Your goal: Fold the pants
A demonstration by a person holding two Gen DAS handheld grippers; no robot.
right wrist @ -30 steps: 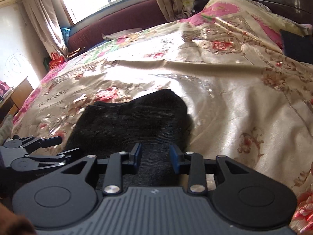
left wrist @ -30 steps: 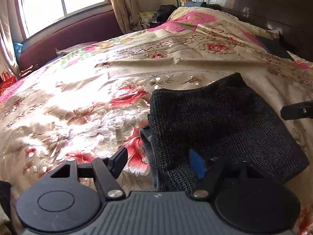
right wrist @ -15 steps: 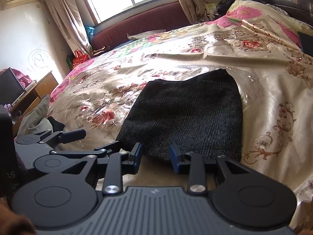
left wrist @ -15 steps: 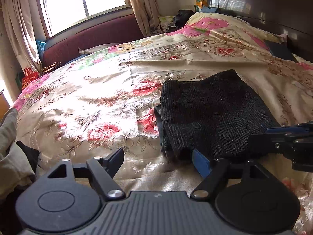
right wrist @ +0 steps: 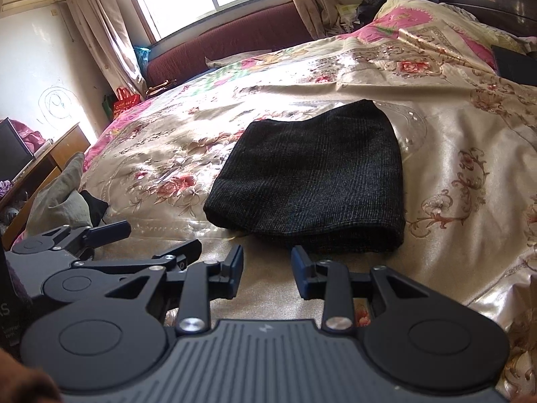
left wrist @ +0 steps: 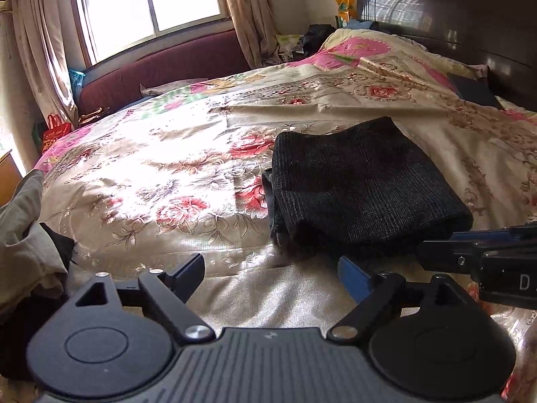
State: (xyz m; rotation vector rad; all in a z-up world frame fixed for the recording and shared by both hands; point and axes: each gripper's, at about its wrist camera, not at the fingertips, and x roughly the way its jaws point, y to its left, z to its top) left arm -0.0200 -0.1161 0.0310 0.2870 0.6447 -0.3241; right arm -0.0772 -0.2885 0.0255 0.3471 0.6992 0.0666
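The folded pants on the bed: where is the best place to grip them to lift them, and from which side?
Probably the thick folded edge nearest the grippers, reached from the near side. The pants lie flat on the bedspread, and that edge is stacked and raised, so a finger could slide under it. The left gripper, still opening, and the right gripper both face this edge, empty.

Folded pants [left wrist: 362, 188] on bedspread [left wrist: 161, 168]

Right gripper [left wrist: 436, 258] cut off at frame edge
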